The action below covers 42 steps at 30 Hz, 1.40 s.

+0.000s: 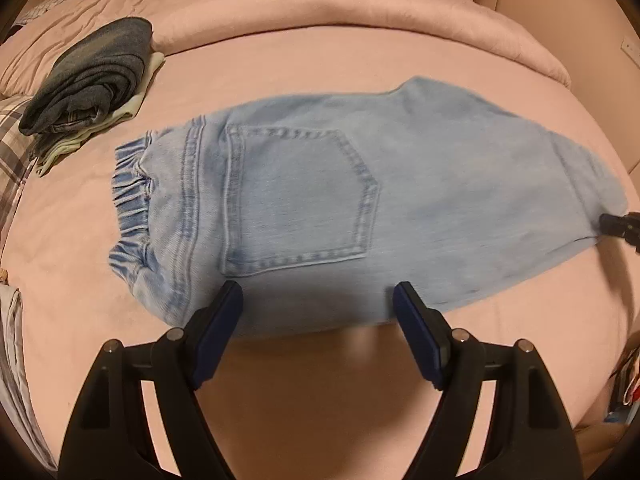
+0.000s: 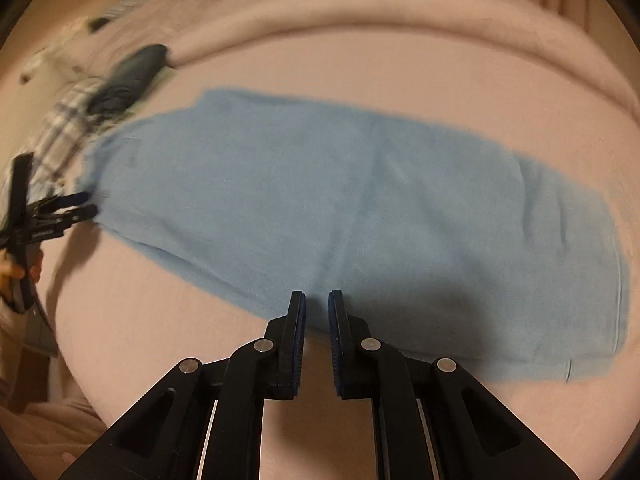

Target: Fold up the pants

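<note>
Pink bedsheet (image 1: 320, 400) all round, rumpled duvet (image 1: 340, 12) at the far side. Light blue denim pants (image 1: 320, 200) lie flat just ahead of both tongs, already folded lengthwise I'd say, one leg on the other, back pocket (image 1: 300, 200) up, elastic waistband (image 1: 132, 200) off to the left of my left gripper (image 1: 318, 300). Left jaws are spread, nothing between them, tips over the near edge. Right gripper (image 2: 317, 304) is nearly pressed together and empty (right view is blurred, so contact with the cloth is unclear). Cross folds are still to do. Folded dark clothes (image 1: 92, 80) sit far left.
</note>
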{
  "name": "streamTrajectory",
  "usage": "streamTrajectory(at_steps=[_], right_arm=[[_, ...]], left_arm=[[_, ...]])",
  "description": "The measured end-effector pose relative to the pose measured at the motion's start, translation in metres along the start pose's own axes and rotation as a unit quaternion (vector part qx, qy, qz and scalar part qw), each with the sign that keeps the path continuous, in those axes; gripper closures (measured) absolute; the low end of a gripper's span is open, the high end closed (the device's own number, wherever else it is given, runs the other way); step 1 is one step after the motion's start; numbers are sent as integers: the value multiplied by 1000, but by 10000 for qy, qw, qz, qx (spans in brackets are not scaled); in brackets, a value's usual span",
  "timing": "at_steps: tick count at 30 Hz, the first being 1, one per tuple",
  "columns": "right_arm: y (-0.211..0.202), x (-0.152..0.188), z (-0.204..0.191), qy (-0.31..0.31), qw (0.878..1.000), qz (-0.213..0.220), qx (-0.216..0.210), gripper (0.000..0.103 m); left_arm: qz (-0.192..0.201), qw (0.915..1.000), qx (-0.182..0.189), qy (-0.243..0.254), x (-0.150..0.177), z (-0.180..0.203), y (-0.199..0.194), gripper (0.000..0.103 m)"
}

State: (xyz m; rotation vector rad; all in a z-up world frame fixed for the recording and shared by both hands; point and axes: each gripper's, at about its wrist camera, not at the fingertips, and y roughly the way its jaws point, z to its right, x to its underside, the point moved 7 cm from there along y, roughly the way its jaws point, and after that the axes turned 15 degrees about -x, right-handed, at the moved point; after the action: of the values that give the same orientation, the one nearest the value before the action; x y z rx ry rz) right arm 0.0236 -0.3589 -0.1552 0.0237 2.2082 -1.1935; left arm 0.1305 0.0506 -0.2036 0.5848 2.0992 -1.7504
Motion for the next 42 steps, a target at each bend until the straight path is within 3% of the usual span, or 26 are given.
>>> streamTrajectory(at_steps=[2,3,5,11,12,15,19,21,27,30,32,34,35,38,41,42], right_arm=[[10,-7,-17,-308,9992,72,-258,86],[19,-11,-24,-414,9987,43,-289,78],[36,-11,-39,-757,9968,-90,-249,73],[53,-15,-49,-1416,9894,-313,94,73],[56,-16,-46,-1420,9892,-339,116,77],[61,-22,-49,-1435,9891,-310,136,93],[52,-21,-54,-1416,9898,-121,-25,97],[48,-20,-55,-1381,9903,-70,-144,97],[62,-8,-48,-1200,9923,-199,-248,97],[53,-9,-51,-1185,9923,-133,-331,97],[39,-15,-57,-1139,9920,139,-522,97],[29,-22,-56,-938,9919,463,-720,96],[27,-27,-52,-733,9923,655,-748,96],[38,-33,-30,-143,9956,793,-475,96],[59,-16,-16,175,9988,354,-299,96],[57,-12,-17,171,9984,407,-366,96]], left_arm=[[170,9994,302,31,-5,15,-12,25],[250,9981,548,95,-8,29,-19,25],[336,9950,862,367,-11,59,-28,25],[418,9808,1131,1530,-8,153,-24,26],[416,9784,1149,1668,-8,165,-21,29],[380,9743,1182,1880,-13,186,-14,52],[525,9665,1277,2163,-10,197,-20,86],[641,9621,1313,2303,-6,196,-26,93],[580,9559,1276,2579,11,192,-22,93],[603,9567,1309,2530,7,186,-29,91],[710,9561,1477,2430,4,185,-41,87],[800,9596,1507,2237,-6,192,-44,61],[826,9634,1461,2089,-14,194,-41,55],[618,9727,1465,1689,-31,201,-23,54],[124,9783,1293,1613,-26,208,3,56],[51,9778,1279,1656,-20,210,7,55]])
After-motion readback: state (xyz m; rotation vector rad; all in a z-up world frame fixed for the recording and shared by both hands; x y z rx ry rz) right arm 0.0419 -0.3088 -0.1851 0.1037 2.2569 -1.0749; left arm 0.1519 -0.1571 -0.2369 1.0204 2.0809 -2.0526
